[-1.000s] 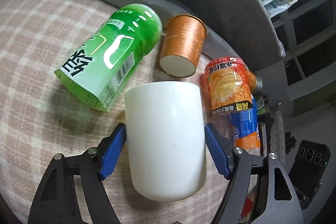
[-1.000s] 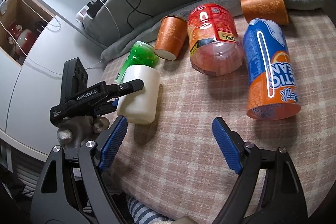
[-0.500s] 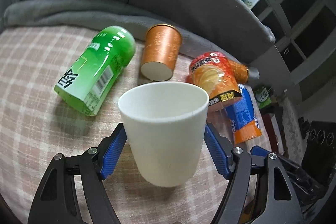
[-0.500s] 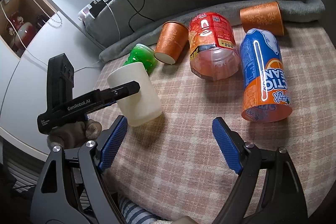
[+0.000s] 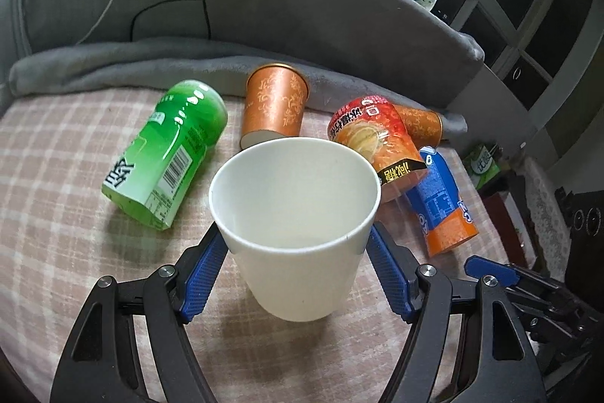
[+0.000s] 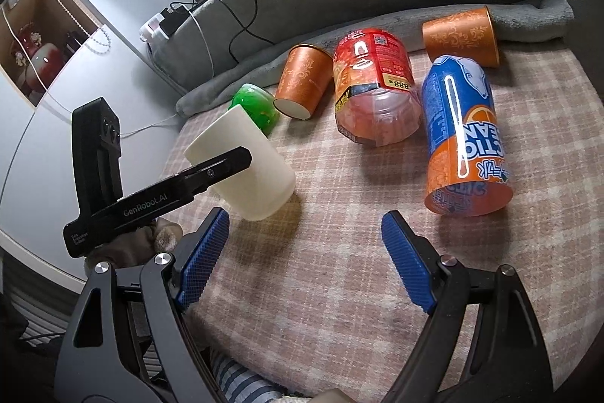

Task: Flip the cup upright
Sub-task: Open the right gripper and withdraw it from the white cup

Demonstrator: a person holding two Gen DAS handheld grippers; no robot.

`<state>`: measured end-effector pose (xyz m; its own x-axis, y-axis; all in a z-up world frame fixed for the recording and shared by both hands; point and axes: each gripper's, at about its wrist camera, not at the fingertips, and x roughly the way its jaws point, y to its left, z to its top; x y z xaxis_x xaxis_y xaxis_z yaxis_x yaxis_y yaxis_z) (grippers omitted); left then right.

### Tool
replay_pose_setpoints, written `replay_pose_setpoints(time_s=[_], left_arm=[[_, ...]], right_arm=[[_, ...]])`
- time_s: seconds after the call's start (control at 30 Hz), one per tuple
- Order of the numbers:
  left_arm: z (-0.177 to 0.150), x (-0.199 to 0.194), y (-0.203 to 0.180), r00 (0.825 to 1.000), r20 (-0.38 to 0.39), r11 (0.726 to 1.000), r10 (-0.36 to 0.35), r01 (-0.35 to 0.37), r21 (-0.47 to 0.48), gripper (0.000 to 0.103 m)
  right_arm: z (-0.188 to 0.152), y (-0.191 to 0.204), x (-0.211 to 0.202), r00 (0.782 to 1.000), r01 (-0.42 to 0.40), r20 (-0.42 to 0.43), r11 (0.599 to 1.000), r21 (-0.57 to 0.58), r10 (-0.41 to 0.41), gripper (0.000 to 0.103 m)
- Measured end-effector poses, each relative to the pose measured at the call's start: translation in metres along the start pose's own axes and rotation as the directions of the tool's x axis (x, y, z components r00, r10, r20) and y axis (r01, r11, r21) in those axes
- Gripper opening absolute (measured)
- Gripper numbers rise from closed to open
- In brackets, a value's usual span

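Your white cup point(image 5: 294, 225) sits in the centre of the left wrist view, mouth up and leaning toward the lens, clenched between the blue pads of the left tongs point(image 5: 296, 263). In the right wrist view the same cup point(image 6: 249, 169) hangs at left of centre, tilted, its base apparently just off the checked blanket point(image 6: 339, 270). By my reading the flip is nearly done: you have yet to level it, set it down and let go.

Your right tongs point(image 6: 305, 259) gape at the bottom of their frame, grasping nothing.

Behind the cup, in the upper half of the left view, lie a green can point(image 5: 166, 153), an orange cup point(image 5: 273, 108), a red can point(image 5: 377, 142), a second orange cup point(image 5: 421, 123) and a blue-and-orange can point(image 5: 441, 203), all on their sides. None blocks the bare patch under the cup, though the soft bed may let it tip.
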<state>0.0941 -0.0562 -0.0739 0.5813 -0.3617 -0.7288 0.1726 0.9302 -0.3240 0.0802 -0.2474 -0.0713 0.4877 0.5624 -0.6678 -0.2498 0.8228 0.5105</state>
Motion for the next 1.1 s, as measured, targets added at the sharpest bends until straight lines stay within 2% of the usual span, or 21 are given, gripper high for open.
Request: replay_pose_setpoints(time_s=[0.13, 0.43, 0.67, 0.93, 1.1], left_arm=[[-0.002, 0.003, -0.007, 0.998, 0.042, 0.997, 0.053, -0.055, 0.058, 0.074], [-0.014, 0.013, -0.026, 0.989, 0.072, 0.974, 0.127, -0.138, 0.179, 0.074], [-0.021, 0.012, -0.036, 0.991, 0.065, 0.967, 0.12, -0.132, 0.219, 0.074], [-0.021, 0.009, -0.033, 0.994, 0.04, 0.974, 0.098, -0.104, 0.199, 0.075], [-0.025, 0.004, -0.029, 0.996, 0.025, 0.978, 0.08, -0.083, 0.189, 0.078]], right_arm=[[-0.002, 0.001, -0.003, 1.0, 0.005, 0.007, 1.0, -0.004, -0.005, 0.085], [-0.001, -0.002, -0.011, 1.0, 0.009, 0.018, 1.0, 0.005, -0.009, 0.085], [0.001, -0.002, -0.015, 1.0, 0.014, 0.016, 1.0, 0.007, -0.014, 0.085], [0.001, 0.003, -0.018, 0.999, 0.036, 0.032, 0.999, -0.019, -0.035, 0.085], [0.001, 0.008, -0.021, 0.997, 0.06, 0.056, 0.997, -0.046, -0.057, 0.085]])
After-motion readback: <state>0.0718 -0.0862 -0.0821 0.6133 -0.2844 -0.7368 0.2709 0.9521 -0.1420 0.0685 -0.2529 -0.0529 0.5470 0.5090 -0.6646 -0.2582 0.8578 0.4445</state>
